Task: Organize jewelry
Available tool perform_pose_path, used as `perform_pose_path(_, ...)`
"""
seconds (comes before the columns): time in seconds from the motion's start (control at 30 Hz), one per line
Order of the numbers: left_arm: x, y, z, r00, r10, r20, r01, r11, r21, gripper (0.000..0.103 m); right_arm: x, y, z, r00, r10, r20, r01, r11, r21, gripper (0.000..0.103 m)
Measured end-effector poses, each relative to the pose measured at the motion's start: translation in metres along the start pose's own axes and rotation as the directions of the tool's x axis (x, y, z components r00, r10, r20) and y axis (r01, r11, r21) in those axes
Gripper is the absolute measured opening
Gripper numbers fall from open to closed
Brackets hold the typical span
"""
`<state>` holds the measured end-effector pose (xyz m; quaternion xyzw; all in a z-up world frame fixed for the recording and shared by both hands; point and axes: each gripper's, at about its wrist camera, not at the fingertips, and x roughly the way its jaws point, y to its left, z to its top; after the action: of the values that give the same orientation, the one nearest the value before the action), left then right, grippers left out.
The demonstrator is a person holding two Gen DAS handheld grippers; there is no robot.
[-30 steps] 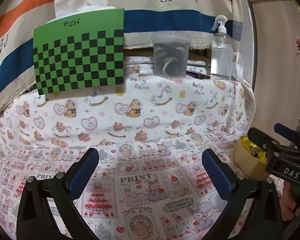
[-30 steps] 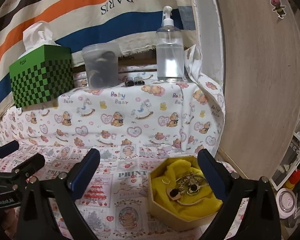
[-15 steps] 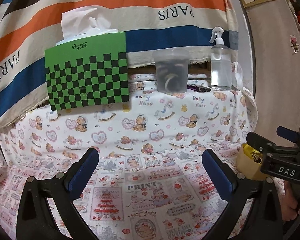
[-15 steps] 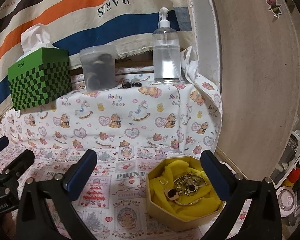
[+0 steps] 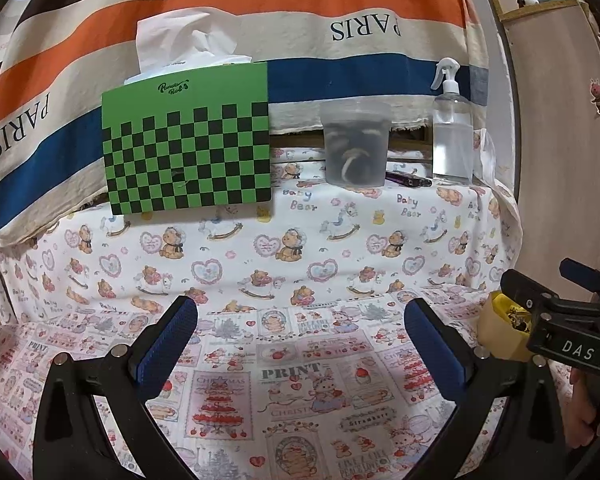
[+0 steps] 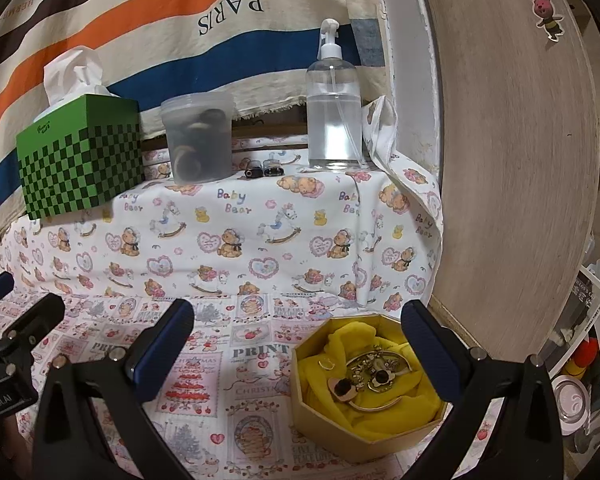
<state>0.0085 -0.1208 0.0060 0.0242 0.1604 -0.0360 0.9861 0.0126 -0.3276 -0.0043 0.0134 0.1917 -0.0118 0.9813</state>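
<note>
Hovering wide open and empty over the printed cloth (image 5: 300,380): left gripper (image 5: 300,344) and right gripper (image 6: 300,344), nothing between the jaws of either. Sitting just right of the right gripper's centre line, by the wooden panel (image 6: 512,160): the box (image 6: 364,424) with its yellow lining, holding tangled jewelry (image 6: 370,376), rings, bangle and earrings piled together. Risking a snag, likely dragging several linked pieces out at once, or tipping the light box if a finger is catching its rim. Compared with a second ago, both views sitting higher and further back, with more striped backdrop showing and the box looking lower and more exposed.
</note>
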Motion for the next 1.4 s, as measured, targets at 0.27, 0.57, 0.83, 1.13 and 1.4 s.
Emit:
perform_pose_path(0.27, -0.0001, -0.0007, 0.0001, 1.000, -0.003, -0.004, 0.003, 1.000, 0.004, 0.103, 0.0002, 0.0003, -0.0002, 1.000, 0.000, 0.000, 0.000, 1.000, -0.001, 0.103)
perform_pose_path(0.57, 0.0003, -0.0006, 0.0002, 1.000, -0.002, -0.005, 0.002, 1.000, 0.002, 0.103, 0.0000, 0.0005, -0.0003, 1.000, -0.002, 0.001, 0.002, 1.000, 0.000, 0.103)
perform_pose_path(0.83, 0.0003, -0.0002, 0.0001, 1.000, -0.001, -0.007, 0.001, 1.000, 0.000, 0.103, 0.0003, 0.0003, -0.0003, 1.000, 0.001, -0.002, -0.001, 1.000, -0.004, 0.103)
perform_pose_path(1.13, 0.0001, -0.0004, 0.0001, 1.000, 0.000, -0.008, 0.000, 1.000, -0.001, 0.103, 0.0004, 0.0007, -0.0002, 1.000, 0.001, -0.001, -0.001, 1.000, -0.005, 0.103)
perform_pose_path(1.4, 0.0006, -0.0001, 0.0003, 1.000, -0.002, -0.007, 0.002, 1.000, 0.000, 0.103, 0.0005, 0.0009, -0.0002, 1.000, 0.001, -0.002, -0.001, 1.000, -0.005, 0.103)
